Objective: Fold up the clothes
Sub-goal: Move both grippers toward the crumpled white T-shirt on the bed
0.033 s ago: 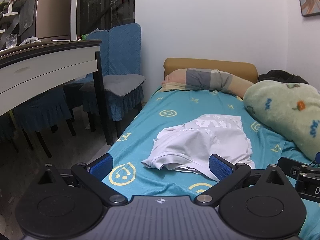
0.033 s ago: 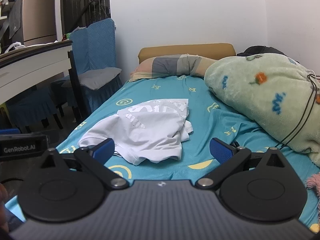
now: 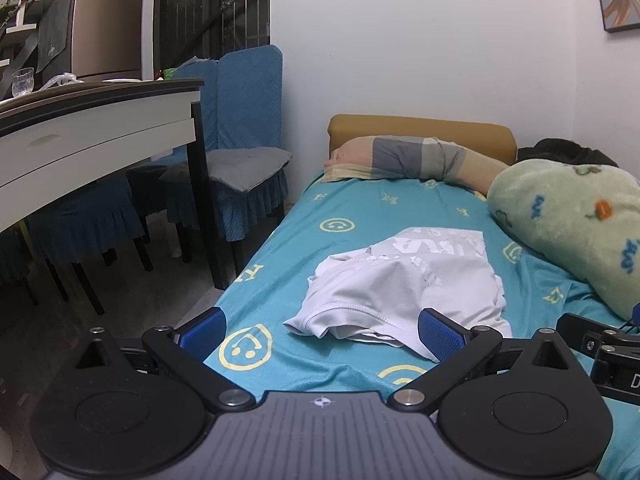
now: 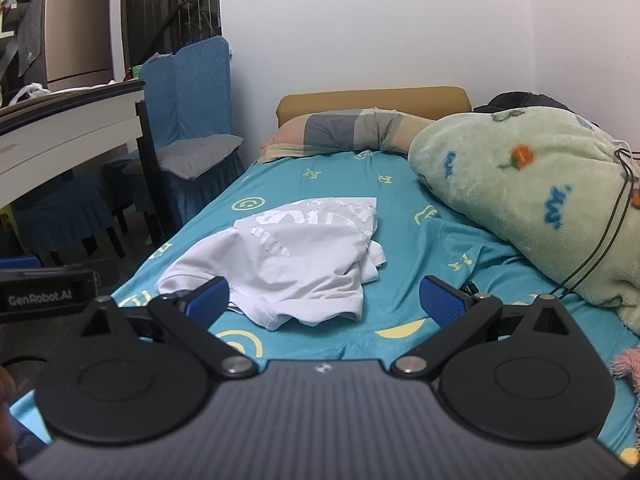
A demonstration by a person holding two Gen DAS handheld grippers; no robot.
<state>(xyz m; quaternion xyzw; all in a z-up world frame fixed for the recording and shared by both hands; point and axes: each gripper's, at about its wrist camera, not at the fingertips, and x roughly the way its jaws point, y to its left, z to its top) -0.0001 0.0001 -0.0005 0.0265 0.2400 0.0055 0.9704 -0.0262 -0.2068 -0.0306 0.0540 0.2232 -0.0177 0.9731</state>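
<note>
A white T-shirt with a pale print [image 3: 404, 288] lies crumpled on the teal smiley-face bedsheet [image 3: 352, 208]; it also shows in the right wrist view [image 4: 288, 264]. My left gripper [image 3: 320, 330] is open and empty, hovering just short of the shirt's near edge. My right gripper [image 4: 324, 298] is open and empty, its left blue pad [image 4: 208, 298] close to the shirt's near hem. The right gripper's body shows at the right edge of the left wrist view [image 3: 600, 344].
A green fleece blanket [image 4: 532, 196] is heaped on the bed's right side. A plaid pillow [image 3: 408, 158] lies at the headboard. A white table [image 3: 92, 136] and blue-covered chairs [image 3: 236, 160] stand left of the bed.
</note>
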